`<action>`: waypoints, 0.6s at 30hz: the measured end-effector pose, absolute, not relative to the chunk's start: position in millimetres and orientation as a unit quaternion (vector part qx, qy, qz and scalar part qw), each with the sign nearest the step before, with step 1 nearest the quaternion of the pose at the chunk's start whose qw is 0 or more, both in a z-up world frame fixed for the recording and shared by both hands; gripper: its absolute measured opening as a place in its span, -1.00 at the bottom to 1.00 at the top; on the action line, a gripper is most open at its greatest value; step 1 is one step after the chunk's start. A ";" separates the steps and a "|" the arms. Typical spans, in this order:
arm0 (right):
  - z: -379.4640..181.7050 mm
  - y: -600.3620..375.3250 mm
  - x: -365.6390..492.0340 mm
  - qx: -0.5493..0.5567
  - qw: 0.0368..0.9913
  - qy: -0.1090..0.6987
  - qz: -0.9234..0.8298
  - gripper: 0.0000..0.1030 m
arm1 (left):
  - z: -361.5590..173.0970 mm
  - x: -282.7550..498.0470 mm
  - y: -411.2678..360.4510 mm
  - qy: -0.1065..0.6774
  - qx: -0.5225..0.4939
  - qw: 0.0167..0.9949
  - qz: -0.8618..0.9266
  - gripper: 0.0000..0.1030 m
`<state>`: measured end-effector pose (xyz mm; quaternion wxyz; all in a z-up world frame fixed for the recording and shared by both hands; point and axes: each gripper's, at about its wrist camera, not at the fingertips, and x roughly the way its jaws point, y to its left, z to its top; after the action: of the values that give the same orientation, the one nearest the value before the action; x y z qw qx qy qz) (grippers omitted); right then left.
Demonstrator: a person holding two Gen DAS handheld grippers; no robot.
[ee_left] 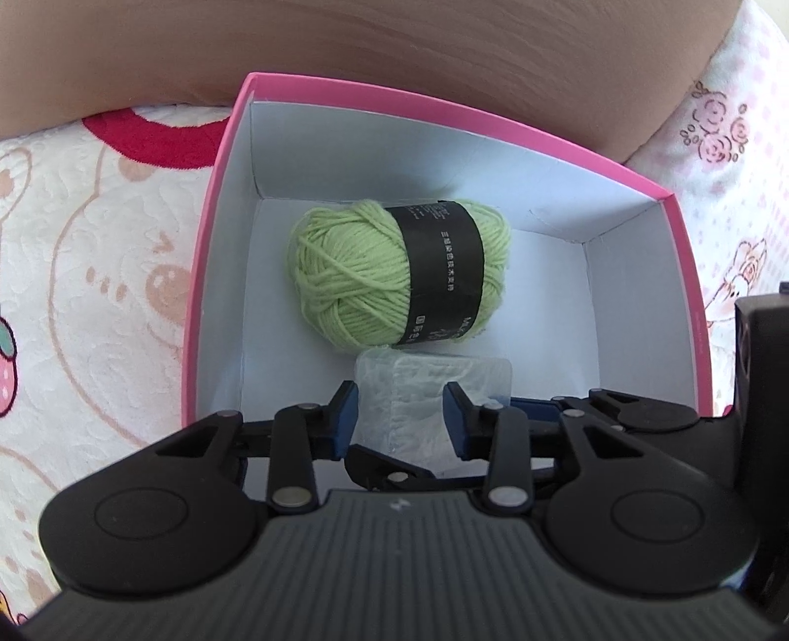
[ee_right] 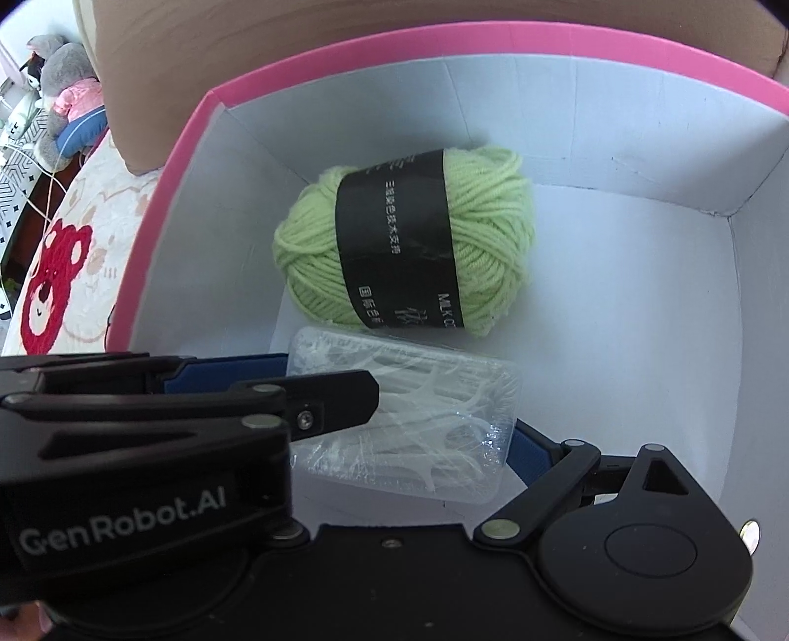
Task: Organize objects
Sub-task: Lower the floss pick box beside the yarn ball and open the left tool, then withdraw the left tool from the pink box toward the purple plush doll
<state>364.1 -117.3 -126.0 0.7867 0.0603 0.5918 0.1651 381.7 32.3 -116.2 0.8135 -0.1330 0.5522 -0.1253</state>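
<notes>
A pink box point(ee_left: 207, 222) with a white inside holds a green yarn ball point(ee_left: 345, 276) with a black label. It also shows in the right wrist view point(ee_right: 493, 231), inside the box point(ee_right: 162, 162). A clear plastic case of floss picks point(ee_left: 424, 394) lies in front of the yarn. My left gripper point(ee_left: 399, 419) has its blue pads on either side of the case; it crosses the right wrist view from the left. The case point(ee_right: 434, 419) also sits between the fingers of my right gripper point(ee_right: 399, 434); its right finger point(ee_right: 530, 446) touches the case's edge, its left finger is hidden.
The box stands on a cream bedspread point(ee_left: 74, 296) printed with red bears. A brown cardboard panel point(ee_left: 394, 44) rises behind the box. Plush toys point(ee_right: 64, 74) lie at the far left of the right wrist view.
</notes>
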 end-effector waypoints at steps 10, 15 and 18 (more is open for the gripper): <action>-126.6 -139.1 351.2 0.109 0.796 0.568 0.177 0.60 | -107.7 370.7 44.1 0.531 -0.134 0.825 -0.139 -0.36; -131.4 -140.5 346.0 0.114 0.801 0.565 0.164 0.12 | -100.5 367.1 51.3 0.521 -0.137 0.831 -0.139 -0.36; -130.9 -142.0 343.4 0.131 0.803 0.560 0.157 0.08 | -95.7 363.7 56.8 0.517 -0.145 0.832 -0.139 -0.36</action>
<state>343.4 -142.0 -130.9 0.8030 0.1315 0.5597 0.1571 363.7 56.8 -95.7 0.8323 -0.1449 0.5168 -0.1387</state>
